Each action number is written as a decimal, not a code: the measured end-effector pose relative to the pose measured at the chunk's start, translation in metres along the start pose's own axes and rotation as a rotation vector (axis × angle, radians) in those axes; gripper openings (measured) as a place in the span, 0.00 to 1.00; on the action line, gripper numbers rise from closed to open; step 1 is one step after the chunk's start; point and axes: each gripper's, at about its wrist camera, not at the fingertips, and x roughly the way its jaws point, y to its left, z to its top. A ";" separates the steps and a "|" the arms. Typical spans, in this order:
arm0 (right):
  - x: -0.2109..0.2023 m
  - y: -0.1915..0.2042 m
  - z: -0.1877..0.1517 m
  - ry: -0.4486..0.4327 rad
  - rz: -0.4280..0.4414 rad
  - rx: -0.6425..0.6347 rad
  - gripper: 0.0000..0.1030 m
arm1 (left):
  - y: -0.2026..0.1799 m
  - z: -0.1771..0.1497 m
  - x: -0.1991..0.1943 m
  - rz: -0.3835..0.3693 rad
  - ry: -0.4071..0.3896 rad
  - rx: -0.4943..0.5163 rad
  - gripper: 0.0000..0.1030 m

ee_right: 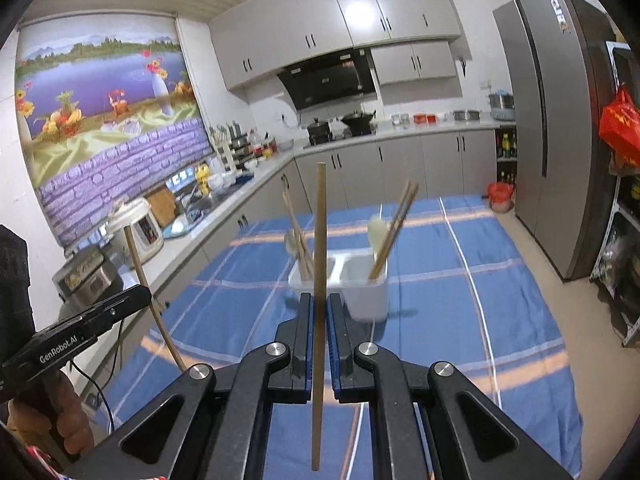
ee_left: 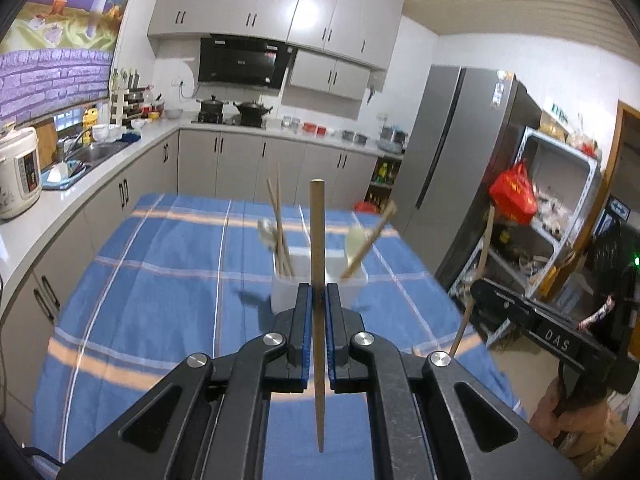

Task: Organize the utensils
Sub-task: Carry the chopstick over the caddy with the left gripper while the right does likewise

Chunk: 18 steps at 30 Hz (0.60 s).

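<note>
Black linkage arms are filling the foreground of both wrist views, converging on blue-padded jaws. Left gripper [ee_left: 319, 292] is pinching a wooden chopstick [ee_left: 317, 264] upright between its pads; the stick is passing through the narrow gap, its blunt end rising above the fingertips and its tapered end hanging below them toward the camera. Right gripper [ee_right: 320, 304] is pinching a second wooden chopstick [ee_right: 319, 280] in the same manner, upright and centred in the gap, with a long portion projecting both above and below the jaws.

Each gripper is also appearing in the other's view: the right one [ee_left: 474, 292] at the right edge of the left view, its stick slanting through its tip, and the left one [ee_right: 146, 294] at the left edge of the right view, likewise carrying a slanted stick.

Beyond both sets of fingertips, a white two-compartment utensil holder [ee_left: 288, 292] [ee_right: 368, 292] is standing on a table covered by a blue checked tablecloth [ee_left: 160, 264] [ee_right: 460, 280]. One compartment is holding chopsticks with a metal spoon [ee_left: 266, 232] [ee_right: 291, 242]; the other is holding chopsticks leaning outward beside a white spoon [ee_left: 356, 240] [ee_right: 378, 228]. Both held sticks are hovering short of the holder, not touching it. Grey kitchen cabinets [ee_left: 240, 160] and a steel refrigerator [ee_left: 452, 152] are standing behind the table.
</note>
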 end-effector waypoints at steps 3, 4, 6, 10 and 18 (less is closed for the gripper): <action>0.017 -0.002 0.027 -0.043 -0.005 0.011 0.06 | 0.003 0.029 0.016 0.009 -0.040 0.009 0.05; 0.023 -0.003 0.035 -0.053 -0.009 0.015 0.06 | 0.004 0.037 0.023 0.016 -0.051 0.011 0.05; 0.039 -0.006 0.052 -0.075 -0.022 0.020 0.06 | 0.010 0.056 0.043 0.017 -0.060 0.005 0.05; 0.081 -0.013 0.084 -0.105 -0.061 0.035 0.06 | 0.016 0.089 0.086 0.020 -0.075 0.000 0.05; 0.159 -0.033 0.114 -0.114 -0.200 0.032 0.06 | 0.021 0.128 0.181 0.025 -0.091 0.030 0.05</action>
